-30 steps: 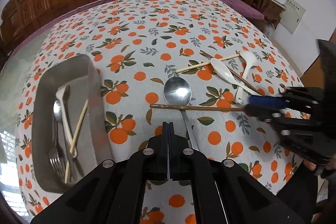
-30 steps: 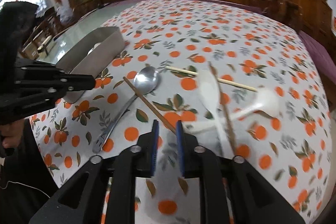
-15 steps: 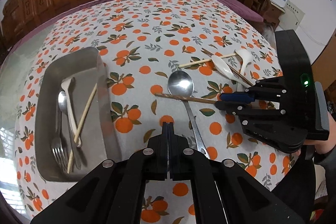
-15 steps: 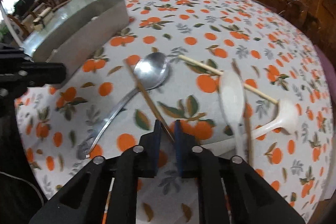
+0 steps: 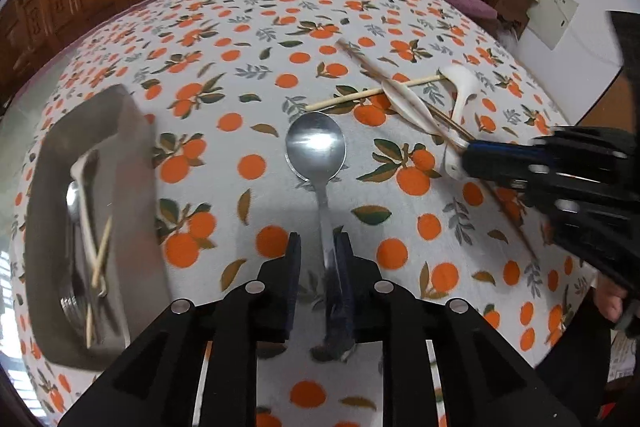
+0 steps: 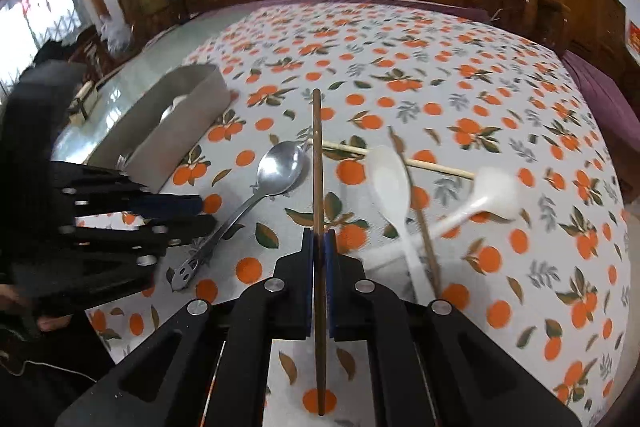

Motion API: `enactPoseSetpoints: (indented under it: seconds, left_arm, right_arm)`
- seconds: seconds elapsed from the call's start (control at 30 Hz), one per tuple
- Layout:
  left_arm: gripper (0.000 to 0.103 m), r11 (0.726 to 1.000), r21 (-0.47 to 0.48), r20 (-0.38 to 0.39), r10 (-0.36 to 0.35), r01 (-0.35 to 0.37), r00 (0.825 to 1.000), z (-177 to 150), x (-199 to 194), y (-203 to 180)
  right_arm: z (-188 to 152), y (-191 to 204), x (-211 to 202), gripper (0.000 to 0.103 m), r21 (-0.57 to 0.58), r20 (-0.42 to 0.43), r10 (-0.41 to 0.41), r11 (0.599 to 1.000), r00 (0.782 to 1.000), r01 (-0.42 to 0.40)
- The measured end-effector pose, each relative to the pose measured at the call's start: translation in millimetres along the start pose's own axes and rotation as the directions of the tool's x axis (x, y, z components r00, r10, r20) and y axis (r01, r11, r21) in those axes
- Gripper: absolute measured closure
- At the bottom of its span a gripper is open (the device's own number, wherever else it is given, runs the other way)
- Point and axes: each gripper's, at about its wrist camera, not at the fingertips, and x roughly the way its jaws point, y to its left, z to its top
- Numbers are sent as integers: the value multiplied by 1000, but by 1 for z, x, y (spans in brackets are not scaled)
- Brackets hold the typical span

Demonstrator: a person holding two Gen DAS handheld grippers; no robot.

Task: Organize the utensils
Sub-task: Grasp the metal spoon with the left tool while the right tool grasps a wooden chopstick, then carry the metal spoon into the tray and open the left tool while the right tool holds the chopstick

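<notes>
Right gripper [image 6: 319, 243] has lifted dark chopstick [image 6: 317, 155].

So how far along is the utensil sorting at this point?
Partly done. The grey metal tray already holds a few utensils. In hand: the right gripper is shut on a dark brown chopstick; the left gripper, opening, straddles the steel spoon handle without gripping. Left on the orange-print tablecloth: that spoon, two white plastic spoons, a pale chopstick, another brown chopstick.

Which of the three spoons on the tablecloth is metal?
The metal spoon, shiny silver, its handle running between the left gripper and its opening jaws. The two white spoons lie crossed with chopsticks further right.
</notes>
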Motion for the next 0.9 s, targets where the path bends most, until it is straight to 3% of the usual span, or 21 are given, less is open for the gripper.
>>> enactPoseSetpoints:
  seconds: [0.13, 0.3, 0.37, 0.53, 0.9]
  left_arm:
    - [85, 1000, -4, -45, 29, -29, 999, 8, 19, -4]
    - [84, 999, -5, -46, 52, -52, 998, 14, 25, -7]
    - [97, 999, -1, -52, 48, -48, 997, 15, 25, -8]
    - [98, 998, 32, -65, 53, -52, 996, 12, 23, -9]
    - [98, 1000, 2, 12, 28, -28, 1000, 7, -14, 7]
  right_arm:
    - [-7, -9, -14, 97, 29, 23, 3, 1000, 1000, -3]
    - [-11, -15, -20, 97, 45, 30, 1, 999, 1000, -2]
    - [-11, -16, -20, 96, 49, 31, 0, 999, 1000, -1]
    - [-12, -12, -23, 96, 44, 31, -4, 999, 999, 2]
    - [-12, 1, -28, 96, 40, 28, -14, 999, 1000, 13]
